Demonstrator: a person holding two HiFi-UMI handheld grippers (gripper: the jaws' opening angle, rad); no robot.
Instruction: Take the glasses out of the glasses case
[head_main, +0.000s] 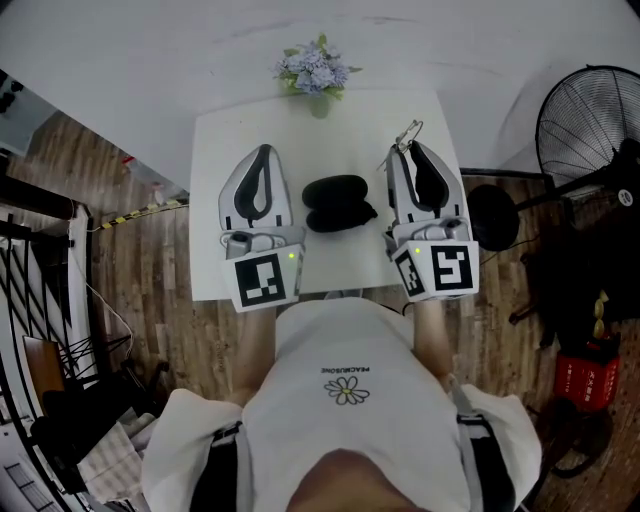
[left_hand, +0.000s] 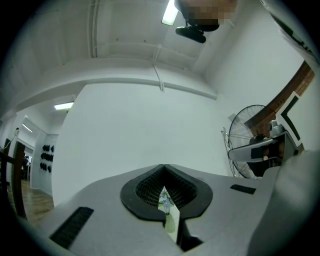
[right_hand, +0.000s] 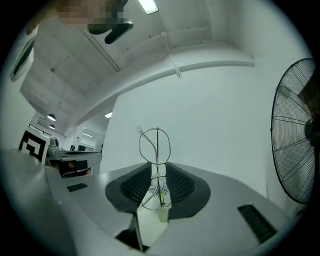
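**Glasses out of the case, clamped in the right gripper**

Glasses (head_main: 407, 133), thin wire frames with clear lenses, stand up out of the tips of the right gripper (head_main: 412, 148). They are above the far right part of the desk (head_main: 230, 140) and well apart from the glasses case (head_main: 338, 202). In the right gripper view the jaws are partly closed on the frame (right_hand: 155, 145). The ribbed pads (right_hand: 135, 182) press it from both sides, one rim loops above the tips, and the rest runs down between the pads.

The case is black and lies in the middle of the desk between the two grippers. It shows two rounded halves side by side and looks open.

The left gripper (head_main: 263, 152) hovers to the left of the case. Its tips are together with nothing between them (left_hand: 163, 167).

A small vase of pale blue flowers (head_main: 316, 72) stands at the desk's far edge. A black fan (head_main: 585, 120) stands on the floor to the right.
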